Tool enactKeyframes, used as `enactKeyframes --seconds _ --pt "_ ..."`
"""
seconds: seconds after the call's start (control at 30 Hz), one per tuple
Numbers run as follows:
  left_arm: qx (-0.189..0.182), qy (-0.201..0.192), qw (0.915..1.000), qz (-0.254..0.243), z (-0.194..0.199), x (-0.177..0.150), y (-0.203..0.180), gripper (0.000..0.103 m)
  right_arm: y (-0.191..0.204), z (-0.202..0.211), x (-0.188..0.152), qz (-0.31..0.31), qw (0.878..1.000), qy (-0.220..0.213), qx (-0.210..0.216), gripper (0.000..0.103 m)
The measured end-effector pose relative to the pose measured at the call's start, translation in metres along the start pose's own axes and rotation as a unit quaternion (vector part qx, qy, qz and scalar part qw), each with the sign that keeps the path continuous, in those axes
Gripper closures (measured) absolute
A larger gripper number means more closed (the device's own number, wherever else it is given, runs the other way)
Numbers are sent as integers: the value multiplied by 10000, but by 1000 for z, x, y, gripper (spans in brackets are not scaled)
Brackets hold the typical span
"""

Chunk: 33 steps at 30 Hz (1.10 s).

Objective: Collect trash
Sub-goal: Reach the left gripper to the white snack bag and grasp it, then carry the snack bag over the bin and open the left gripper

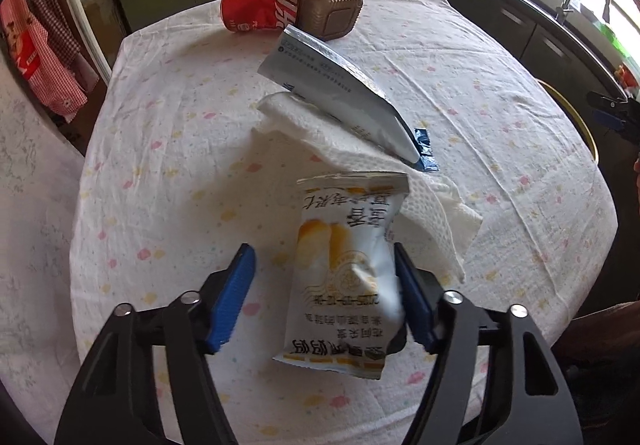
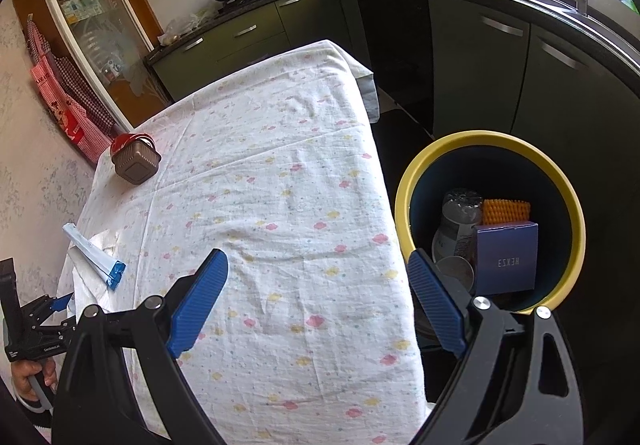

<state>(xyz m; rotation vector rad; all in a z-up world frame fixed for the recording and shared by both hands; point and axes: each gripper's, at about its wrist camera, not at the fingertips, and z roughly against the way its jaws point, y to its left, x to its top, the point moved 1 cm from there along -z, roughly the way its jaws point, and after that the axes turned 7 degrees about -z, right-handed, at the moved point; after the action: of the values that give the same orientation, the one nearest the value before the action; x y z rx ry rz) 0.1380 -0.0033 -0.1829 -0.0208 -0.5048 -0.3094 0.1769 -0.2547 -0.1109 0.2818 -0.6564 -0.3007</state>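
A white snack wrapper (image 1: 348,265) with yellow print lies on the flowered tablecloth (image 1: 160,165), between the jaws of my left gripper (image 1: 323,251). The right pad (image 1: 412,297) touches the wrapper's edge; the left pad (image 1: 232,297) stands clear of it, so the gripper is open. Beyond it lie a white paper towel (image 1: 320,141), a white and blue pouch (image 1: 332,85), a red cola can (image 1: 256,9) on its side and a brown plastic tub (image 1: 330,11). My right gripper (image 2: 318,257) hangs open and empty over the table's right edge, beside a yellow-rimmed bin (image 2: 404,181).
The bin stands on the floor to the right of the table and holds a purple box (image 2: 506,257), a clear bottle (image 2: 460,221) and an orange piece (image 2: 506,211). Dark kitchen cabinets (image 2: 480,57) run behind. A hand (image 2: 28,377) holds the left gripper's handle.
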Motion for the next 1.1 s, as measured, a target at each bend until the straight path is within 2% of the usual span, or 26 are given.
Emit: enactKeyframes --seconds 0.03,0.13,0.27,0.57,0.7,0.8,0.93,1.1 --pt "22 5 10000 -7 1 -1 1 54 -1 0 0 -12 10000 -2 -1 16" --pt "-79 -9 9999 133 6 -6 7 64 -2 -1 1 -37 10000 8 14 16" --pt "-115 -34 9996 246 14 -16 10 65 0 -5 0 -6 10000 59 34 16" --pt "256 160 9995 27 43 -48 9 65 2 -7 -2 10 10000 62 42 16" --pt "91 -96 9998 139 64 -52 8 65 2 -6 -3 39 9999 66 71 16" --pt "-65 -545 9985 13 85 -39 -6 65 4 0 -2 63 9999 1 100 16" --pt "-606 -1035 9918 -444 99 -2 -44 65 -4 16 0 56 9998 -206 28 16" --pt "-1319 -1184 9778 -1116 81 53 -109 65 -41 44 4 -217 9974 -577 -362 16"
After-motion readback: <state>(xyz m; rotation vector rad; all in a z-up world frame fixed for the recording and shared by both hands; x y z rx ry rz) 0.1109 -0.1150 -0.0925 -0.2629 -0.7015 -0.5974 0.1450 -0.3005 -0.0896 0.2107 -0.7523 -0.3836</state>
